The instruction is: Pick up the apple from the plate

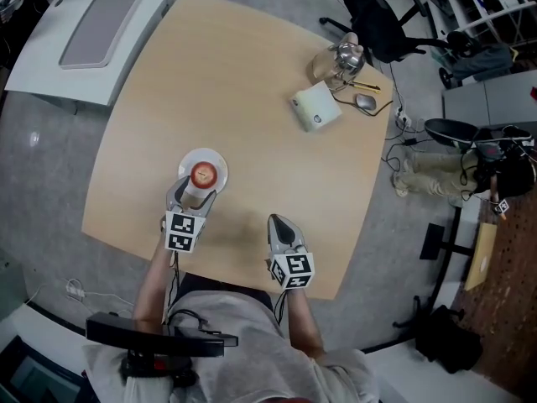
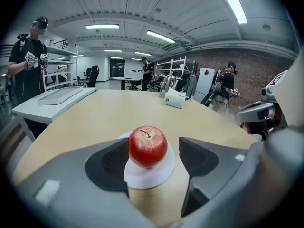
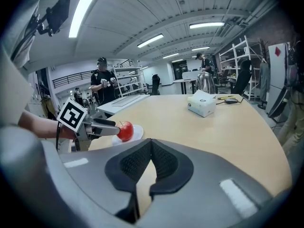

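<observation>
A red apple (image 1: pixel 203 175) (image 2: pixel 147 146) (image 3: pixel 125 131) sits on a small white plate (image 1: pixel 216 159) (image 2: pixel 152 178) (image 3: pixel 138 133) near the front left of the tan table (image 1: pixel 252 82). My left gripper (image 1: pixel 196 191) (image 2: pixel 153 161) is open, its jaws on either side of the apple just above the plate. The right pad (image 2: pixel 202 156) stands clear of the fruit; the left pad (image 2: pixel 110 164) lies close beside it. My right gripper (image 1: pixel 281 223) (image 3: pixel 151 144) rests shut over the table's front edge, to the right of the plate, holding nothing.
A white box (image 1: pixel 316 107), a metal kettle (image 1: pixel 346 57) and a mouse (image 1: pixel 366 102) lie at the table's far right. A white side table with a grey tray (image 1: pixel 101 32) stands beyond the left corner. A black chair (image 1: pixel 382 23) and standing people (image 2: pixel 28 61) are around.
</observation>
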{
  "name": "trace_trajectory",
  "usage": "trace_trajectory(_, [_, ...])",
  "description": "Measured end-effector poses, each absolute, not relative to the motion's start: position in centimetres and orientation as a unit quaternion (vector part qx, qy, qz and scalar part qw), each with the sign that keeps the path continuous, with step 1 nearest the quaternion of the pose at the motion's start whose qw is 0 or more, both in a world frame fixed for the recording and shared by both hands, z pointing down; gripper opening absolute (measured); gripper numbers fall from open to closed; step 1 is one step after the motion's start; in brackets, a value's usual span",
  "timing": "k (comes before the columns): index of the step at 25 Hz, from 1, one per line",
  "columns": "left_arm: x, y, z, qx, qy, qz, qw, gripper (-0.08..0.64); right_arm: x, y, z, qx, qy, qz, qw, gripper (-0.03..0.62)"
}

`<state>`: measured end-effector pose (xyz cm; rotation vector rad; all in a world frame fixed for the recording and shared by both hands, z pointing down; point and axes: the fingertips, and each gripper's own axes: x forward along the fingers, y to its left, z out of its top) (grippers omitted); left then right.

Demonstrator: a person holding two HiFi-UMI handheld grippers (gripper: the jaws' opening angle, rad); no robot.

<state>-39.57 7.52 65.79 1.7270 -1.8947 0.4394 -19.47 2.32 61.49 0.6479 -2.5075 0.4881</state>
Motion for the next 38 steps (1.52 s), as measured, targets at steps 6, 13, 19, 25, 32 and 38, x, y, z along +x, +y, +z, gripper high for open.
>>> trace_trajectory(6, [-40.2,6.5,66.9,0.637,-0.701,0.167,0.272,0.394,-19.7,1.3,61.9,0.244,-0.918,0.183,0.255,0.006])
trace_trajectory(13, [-40.7,5.9,68.7,0.639,-0.687,0.189,0.288,0.436,-20.4,0.6,62.6,0.244,-0.915,0.186,0.263,0.006])
trace_trajectory(19, [-40.4,5.6,69.3,0.642,-0.681,0.2,0.288,0.437,-20.1,0.4,62.9,0.249,-0.912,0.19,0.266,0.006])
trace_trajectory(25, [-40.6,5.5,69.7,0.639,-0.68,0.208,0.295,0.43,-20.0,0.3,62.8,0.254,-0.91,0.192,0.267,0.006])
trace_trajectory(32, [-40.9,4.9,69.9,0.636,-0.681,0.209,0.296,0.382,-20.0,0.2,63.2,0.257,-0.908,0.193,0.269,0.006])
trace_trajectory(38, [-41.1,5.3,69.5,0.633,-0.68,0.226,0.293,0.38,-20.0,0.4,62.7,0.258,-0.909,0.192,0.267,0.006])
